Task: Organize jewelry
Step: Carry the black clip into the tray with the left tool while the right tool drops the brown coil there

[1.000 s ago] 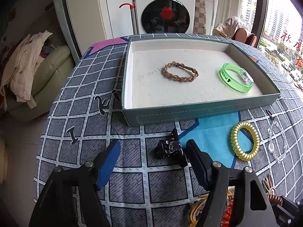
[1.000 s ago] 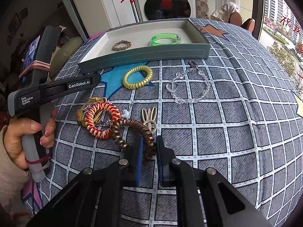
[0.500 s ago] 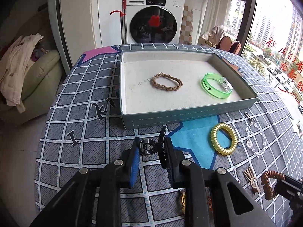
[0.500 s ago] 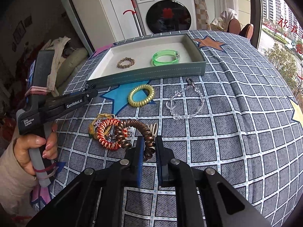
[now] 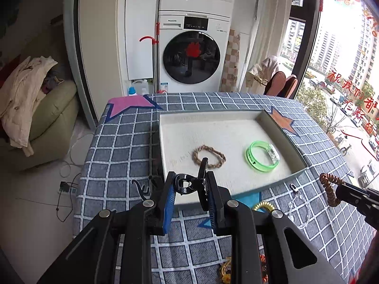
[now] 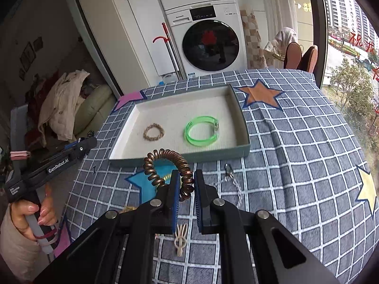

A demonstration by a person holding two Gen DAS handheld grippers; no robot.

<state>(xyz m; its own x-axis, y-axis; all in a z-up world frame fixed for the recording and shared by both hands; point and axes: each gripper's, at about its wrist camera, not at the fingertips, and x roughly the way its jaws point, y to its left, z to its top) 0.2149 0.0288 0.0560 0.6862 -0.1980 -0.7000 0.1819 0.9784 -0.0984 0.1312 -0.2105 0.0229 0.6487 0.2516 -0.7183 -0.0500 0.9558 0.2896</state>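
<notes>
My left gripper point(image 5: 189, 185) is shut on a black hair claw clip point(image 5: 189, 183), held in the air just before the near wall of the shallow tray point(image 5: 291, 139). My right gripper point(image 6: 186, 184) is shut on a brown spiral hair tie point(image 6: 165, 163), lifted above the checked cloth in front of the tray point(image 6: 244, 123); the same tie point(image 5: 328, 189) shows at the right edge of the left wrist view. Inside the tray lie a braided brown bracelet point(image 5: 208, 156) point(image 6: 153, 131) and a green bangle point(image 5: 261, 156) point(image 6: 201, 133).
On the checked cloth point(image 6: 296, 153) lie a gold spiral tie point(image 5: 263, 206), a clear bead bracelet point(image 6: 233, 184), a beige clip point(image 6: 180, 239) and orange and yellow ties point(image 5: 227, 269). A hand point(image 6: 33, 215) grips the left tool. A washing machine point(image 5: 191, 54) and sofa point(image 5: 47, 116) stand behind.
The left jaws closed on the black clip and lifted it off the cloth toward the tray. The right gripper rose with the brown spiral tie, away from the orange tie.
</notes>
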